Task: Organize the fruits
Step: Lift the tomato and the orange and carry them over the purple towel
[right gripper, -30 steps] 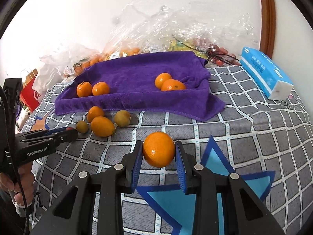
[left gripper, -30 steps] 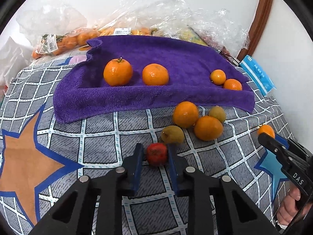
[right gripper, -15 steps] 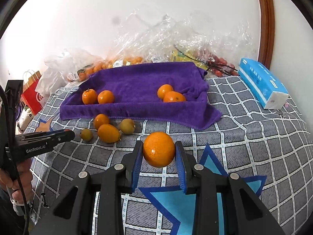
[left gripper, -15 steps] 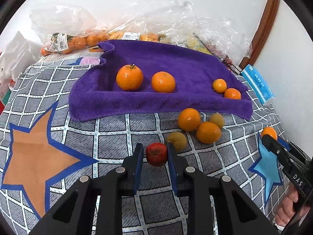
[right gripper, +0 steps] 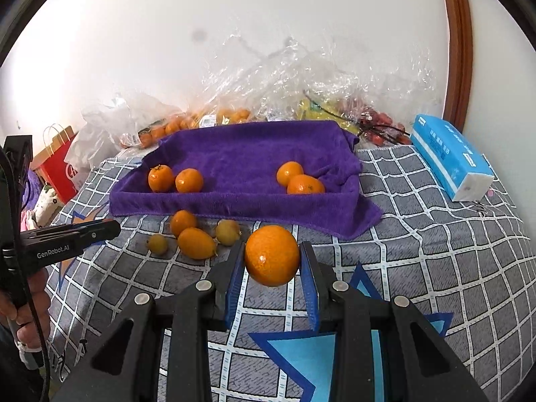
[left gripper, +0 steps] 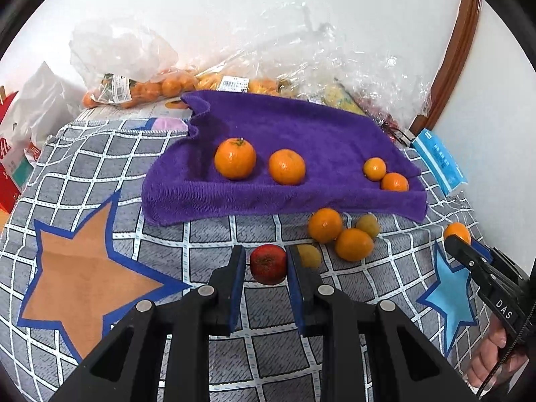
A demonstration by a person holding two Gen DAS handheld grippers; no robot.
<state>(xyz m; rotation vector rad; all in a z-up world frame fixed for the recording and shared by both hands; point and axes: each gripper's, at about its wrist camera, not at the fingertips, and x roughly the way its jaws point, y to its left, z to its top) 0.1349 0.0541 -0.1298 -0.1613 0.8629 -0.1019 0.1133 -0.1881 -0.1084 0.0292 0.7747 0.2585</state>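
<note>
1. A small red fruit point(left gripper: 268, 264) sits low in the centre of the left wrist view, clamped between the blue pads of the left gripper point(left gripper: 264, 264) above the checked cloth point(left gripper: 207, 234).
2. An orange point(right gripper: 272, 255) sits in the lower centre of the right wrist view, pinched by the right gripper point(right gripper: 272, 261).
3. Just above, four loose fruits point(right gripper: 196, 243) lie clustered on the cloth near the front edge of the purple towel point(right gripper: 241, 154).
4. The towel, mid-frame, carries two pairs of oranges: one left point(right gripper: 176, 179), one right point(right gripper: 299, 179).
5. Plastic fruit bags point(right gripper: 284, 93) line the wall behind; a blue tissue pack point(right gripper: 449, 157) lies at right.
</note>
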